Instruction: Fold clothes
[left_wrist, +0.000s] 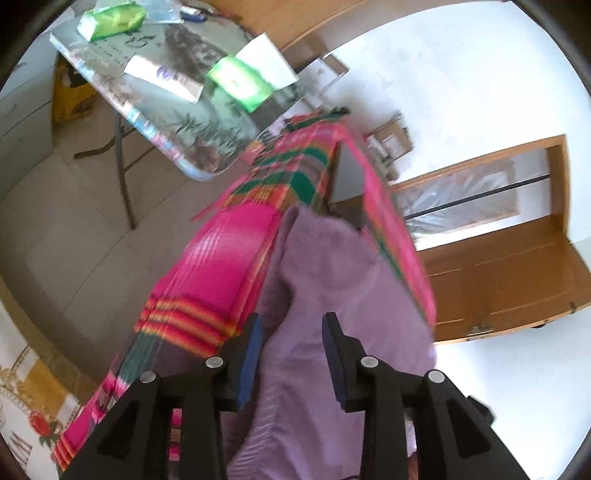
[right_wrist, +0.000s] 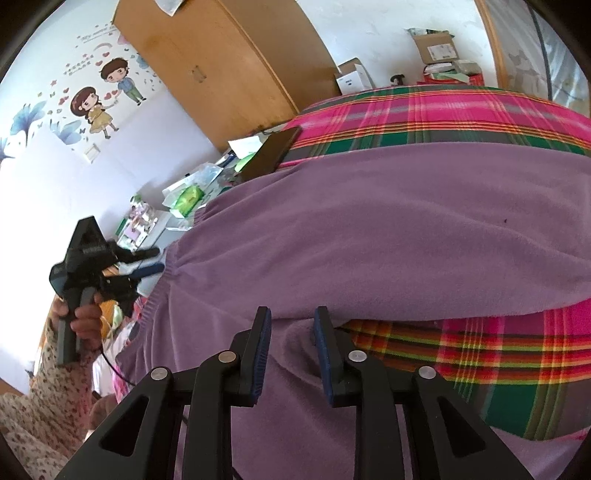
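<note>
Nearest the lens in both wrist views lies the purple garment (right_wrist: 369, 229), a soft fleece piece spread across a bed covered with a bright plaid blanket (right_wrist: 443, 110). It fills most of the right wrist view, with its ribbed hem towards the left edge of the bed and one fold lying over the blanket. Beyond the bed stand a wooden wardrobe (right_wrist: 221, 74) and a cluttered worktop (left_wrist: 177, 110) with green packets on it.

The right gripper (right_wrist: 291, 350) sits low over the near part of the garment, its jaws at a middling gap with purple cloth bunched between them; whether the pads actually pinch it cannot be told. The left gripper (right_wrist: 147, 264), held in the person's hand (right_wrist: 83, 314), hangs off the hem end with its jaws parted and nothing in them; in its own view the fabric passes between the open pads (left_wrist: 255, 343) without being squeezed.

This looks like a release after one fold, early to midway through. The next move likely calls for the left gripper to find a fresh edge or corner of the hem and close on it.
</note>
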